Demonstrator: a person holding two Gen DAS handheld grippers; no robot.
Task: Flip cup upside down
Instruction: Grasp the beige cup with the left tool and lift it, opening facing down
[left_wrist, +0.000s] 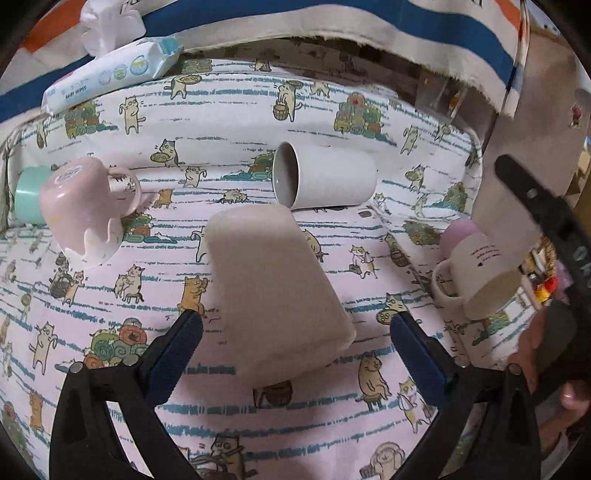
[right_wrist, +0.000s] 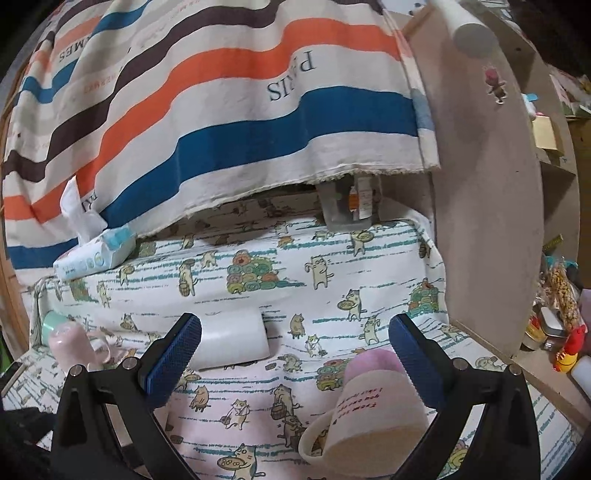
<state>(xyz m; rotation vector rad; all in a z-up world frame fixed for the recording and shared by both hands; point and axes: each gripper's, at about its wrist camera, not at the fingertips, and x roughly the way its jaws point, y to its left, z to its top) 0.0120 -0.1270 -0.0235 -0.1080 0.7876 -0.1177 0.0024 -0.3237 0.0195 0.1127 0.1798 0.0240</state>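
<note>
A beige handleless cup (left_wrist: 277, 291) stands upside down on the cat-print cloth (left_wrist: 369, 110), between the fingers of my open left gripper (left_wrist: 295, 328), which do not touch it. A white handleless cup (left_wrist: 325, 181) lies on its side behind it, mouth to the left; it also shows in the right wrist view (right_wrist: 232, 343). My right gripper (right_wrist: 295, 332) is open and empty above the cloth (right_wrist: 369, 258). A white mug with writing (right_wrist: 369, 417) sits upside down by its right finger (right_wrist: 417, 362).
A pink mug (left_wrist: 85, 210) stands upside down at left with a mint cup (left_wrist: 29, 199) behind it. A lilac cup (left_wrist: 461, 230) sits behind the white mug (left_wrist: 476, 273). A wipes pack (left_wrist: 110, 74) lies at the back. A striped cloth (right_wrist: 221, 110) hangs behind; a wooden panel (right_wrist: 487, 184) stands at right.
</note>
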